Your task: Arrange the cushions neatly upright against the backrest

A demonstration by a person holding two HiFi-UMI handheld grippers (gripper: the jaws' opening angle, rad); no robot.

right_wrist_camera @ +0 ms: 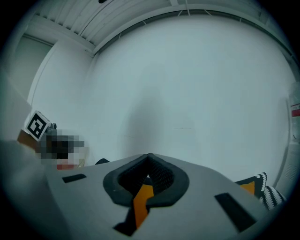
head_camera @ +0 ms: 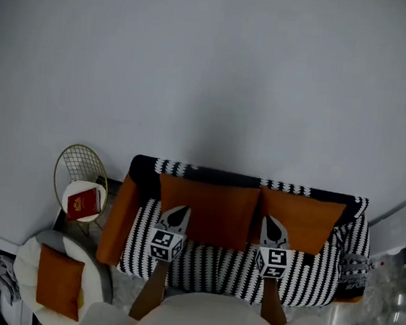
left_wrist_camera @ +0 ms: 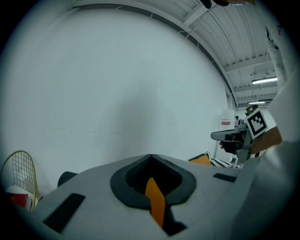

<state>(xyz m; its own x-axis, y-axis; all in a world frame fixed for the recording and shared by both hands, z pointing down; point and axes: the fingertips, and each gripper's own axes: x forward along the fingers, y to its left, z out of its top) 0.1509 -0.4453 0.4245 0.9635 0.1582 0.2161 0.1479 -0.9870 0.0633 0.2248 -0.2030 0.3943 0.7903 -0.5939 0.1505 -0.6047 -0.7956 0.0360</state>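
Two orange cushions, the left cushion (head_camera: 209,208) and the right cushion (head_camera: 304,217), leaned on the striped sofa's backrest (head_camera: 209,172), the right one seemingly askew. The left gripper (head_camera: 178,212) and right gripper (head_camera: 272,223) hovered clenched and empty, so squaring it called for gentle nudges.

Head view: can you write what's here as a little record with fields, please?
Sofa: black-and-white striped fabric sofa
Cushions on it: left orange cushion and right orange cushion, both square, side by side, upright against the backrest
Left hand: left tool, shut, empty, above the seat
Right hand: right tool, shut, empty, above the seat
Beside the sofa: round white armchair holding a smaller orange cushion; gold wire side table with a red book on it
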